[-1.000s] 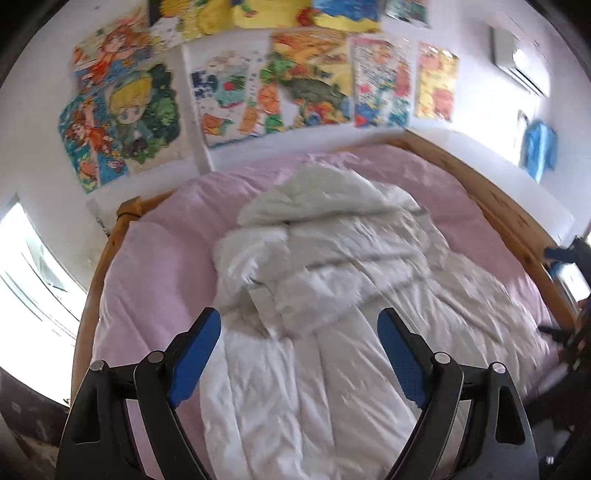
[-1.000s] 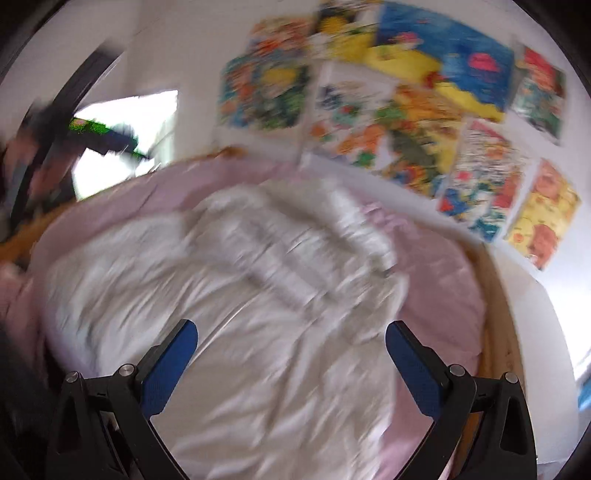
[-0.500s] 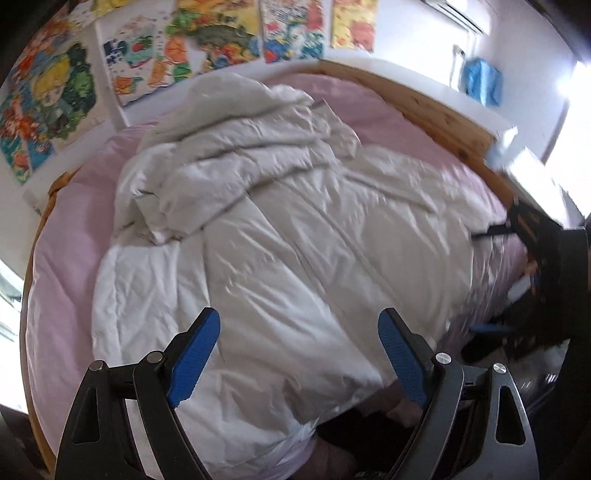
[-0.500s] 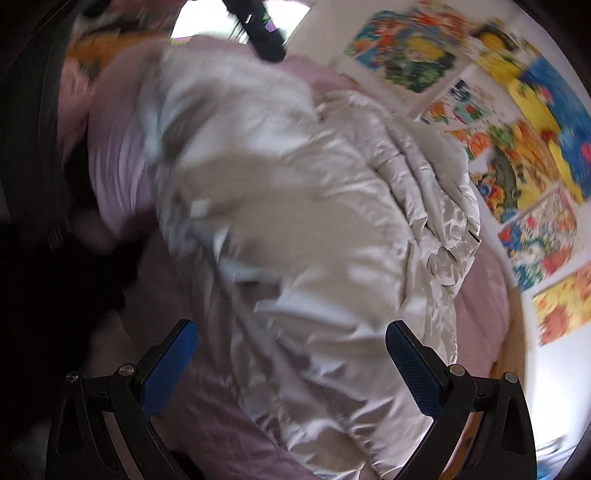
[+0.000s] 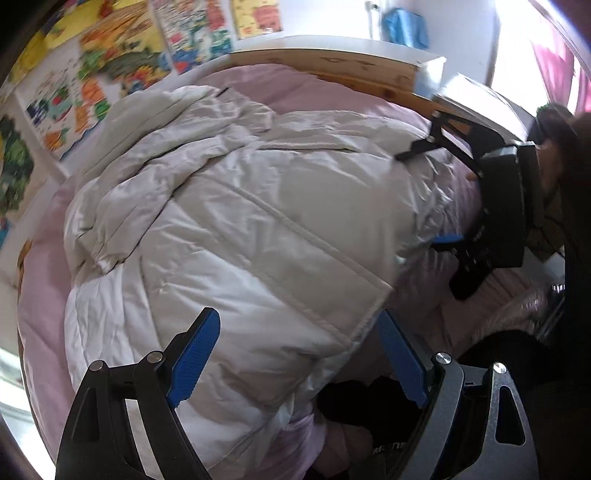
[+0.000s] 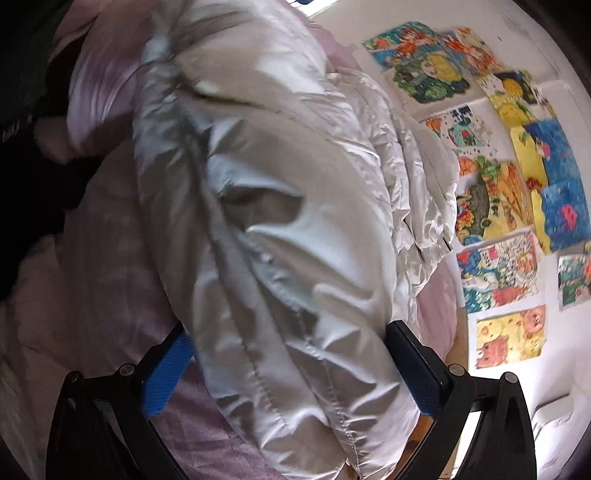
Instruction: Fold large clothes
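Observation:
A large white puffer jacket (image 5: 236, 221) lies crumpled on the pink bed (image 5: 40, 266), its hem hanging over the near edge. My left gripper (image 5: 299, 354) is open, jaws wide, just above the hem at the bed's near edge. My right gripper (image 6: 291, 354) is open with the jacket's side edge (image 6: 295, 302) lying between its blue pads, which stand apart and do not pinch it. The right gripper also shows in the left wrist view (image 5: 447, 240) at the jacket's right edge.
The wooden bed frame (image 5: 354, 70) runs along the far side. Colourful drawings (image 6: 495, 192) cover the white wall. A white shelf (image 5: 406, 55) and a blue cloth (image 5: 406, 26) are behind the bed. A bright window (image 5: 517, 48) is at right.
Both grippers have come down close to the jacket. The left has moved towards the hem at the near edge; the right has reached the side edge, which now lies between its jaws.

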`<state>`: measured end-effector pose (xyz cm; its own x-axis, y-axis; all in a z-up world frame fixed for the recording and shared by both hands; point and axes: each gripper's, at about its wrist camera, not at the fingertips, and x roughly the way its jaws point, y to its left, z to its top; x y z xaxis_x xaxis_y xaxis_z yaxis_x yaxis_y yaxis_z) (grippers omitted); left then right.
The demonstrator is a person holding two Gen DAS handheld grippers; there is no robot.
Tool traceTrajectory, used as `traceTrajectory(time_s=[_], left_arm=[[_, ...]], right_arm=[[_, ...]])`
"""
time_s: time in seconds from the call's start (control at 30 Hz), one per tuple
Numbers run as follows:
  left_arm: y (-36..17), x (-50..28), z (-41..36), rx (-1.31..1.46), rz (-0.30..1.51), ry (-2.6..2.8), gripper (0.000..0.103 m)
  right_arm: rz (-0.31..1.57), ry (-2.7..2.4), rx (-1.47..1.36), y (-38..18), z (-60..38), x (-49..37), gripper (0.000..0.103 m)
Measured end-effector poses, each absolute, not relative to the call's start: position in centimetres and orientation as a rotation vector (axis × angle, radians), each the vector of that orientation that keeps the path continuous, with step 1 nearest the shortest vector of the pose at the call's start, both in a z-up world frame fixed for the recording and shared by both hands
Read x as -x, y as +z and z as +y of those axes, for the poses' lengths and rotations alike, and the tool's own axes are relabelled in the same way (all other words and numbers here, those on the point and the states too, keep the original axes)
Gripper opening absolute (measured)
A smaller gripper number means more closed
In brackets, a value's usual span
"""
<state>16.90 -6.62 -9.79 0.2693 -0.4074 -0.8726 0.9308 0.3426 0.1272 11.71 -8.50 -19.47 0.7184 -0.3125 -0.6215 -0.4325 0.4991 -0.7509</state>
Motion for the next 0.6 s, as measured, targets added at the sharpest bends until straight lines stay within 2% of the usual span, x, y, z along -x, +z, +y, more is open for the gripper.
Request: traceTrajectory(time_s=[0.13,0.2,0.27,0.37,0.43,0.6], left_arm=[[-10.3,-16.6,-6.8,-0.762,0.861,-1.040,0.084],[-10.4,-16.6,-6.7,-0.759,0.867,-1.047,0.084],[-10.5,-16.6,-6.7,-0.762,0.873,-1.053,0.084],[-10.4,-15.8,-7.0,-0.803,0.842,-1.046,0.084],[-10.1,-15.5,-6.8,-0.812,0.819,-1.049,0.084],[-8.1,-14.4,-6.3,-0.770,0.815,-1.071,0.084]], right_arm=[[0.791,0.075,1.138,-20.1,-8.3,-11.1,0.099],[0.776,0.062,1.129,-19.5,-8.4,-11.2,0.086],[0.769,0.059,1.071,-18.4,-8.7,-11.4,0.066],[0.755,0.059,0.953,-16.1,-9.0,-11.9,0.044],[0.749,0.062,0.852,-14.2,-9.1,-12.3,0.036],[0.717,0.063,0.557,-8.0,-10.7,-14.4,0.031]])
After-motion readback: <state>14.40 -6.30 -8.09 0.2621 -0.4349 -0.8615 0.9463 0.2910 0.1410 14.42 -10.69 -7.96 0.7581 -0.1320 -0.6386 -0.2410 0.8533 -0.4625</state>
